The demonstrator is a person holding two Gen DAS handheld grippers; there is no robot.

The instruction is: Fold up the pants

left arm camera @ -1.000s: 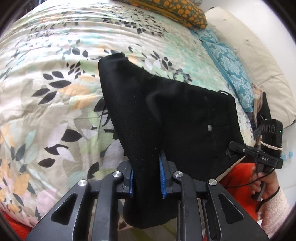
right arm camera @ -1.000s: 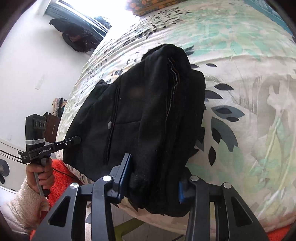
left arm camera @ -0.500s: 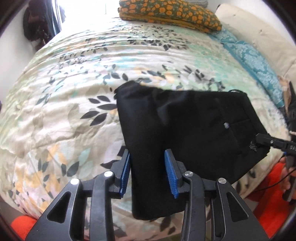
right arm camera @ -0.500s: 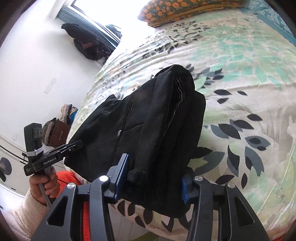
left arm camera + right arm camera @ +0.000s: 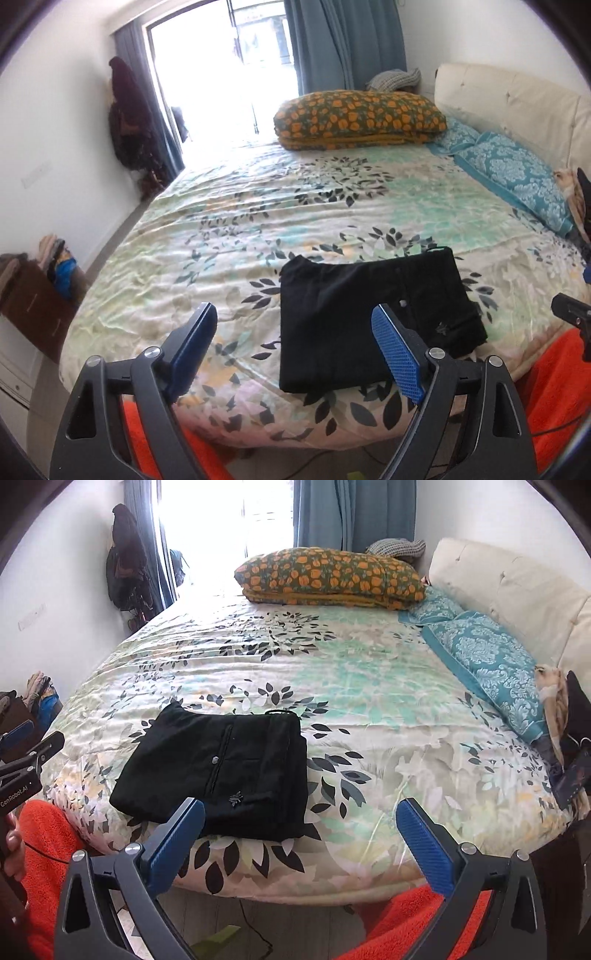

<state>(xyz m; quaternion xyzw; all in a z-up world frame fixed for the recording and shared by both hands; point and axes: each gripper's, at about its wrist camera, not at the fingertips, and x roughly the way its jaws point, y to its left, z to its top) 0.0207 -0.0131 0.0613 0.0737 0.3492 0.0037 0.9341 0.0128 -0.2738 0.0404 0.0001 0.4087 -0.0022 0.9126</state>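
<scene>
1. left gripper (image 5: 293, 317): blue-padded fingers (image 5: 397, 362) spread wide apart, clamped on nothing, hanging off the near edge of the bed, clear of the cloth.
2. black pants (image 5: 369, 321): folded into a flat, roughly square packet, lying on the leaf-print bedspread (image 5: 295, 206) close to its near edge; far-left corner slightly raised, a small pale button and a small emblem showing on the top layer, a seam running near to far beside them. in the right wrist view, same packet (image 5: 221, 771) left of centre, with stacked folded layers visible along its right edge.
3. right gripper (image 5: 301, 812): fingers likewise held well apart, gripping nothing, back from the near edge; its left pad (image 5: 177, 842) overlapping the near edge of the packet in the picture, contact impossible to tell.
4. around: dark clothes hanging (image 5: 127, 122) on the far-left wall by the bright window (image 5: 221, 66); a pile of clothes on a brown box (image 5: 33, 280) at the left; orange-flowered folded quilt (image 5: 358, 118) at the far end of the bed; teal patterned pillows (image 5: 513, 173) along the right, against a cream padded headboard (image 5: 509, 103); orange fuzzy fabric (image 5: 406, 923) below the near edge.
5. in the way: nothing lying on the packet itself.
</scene>
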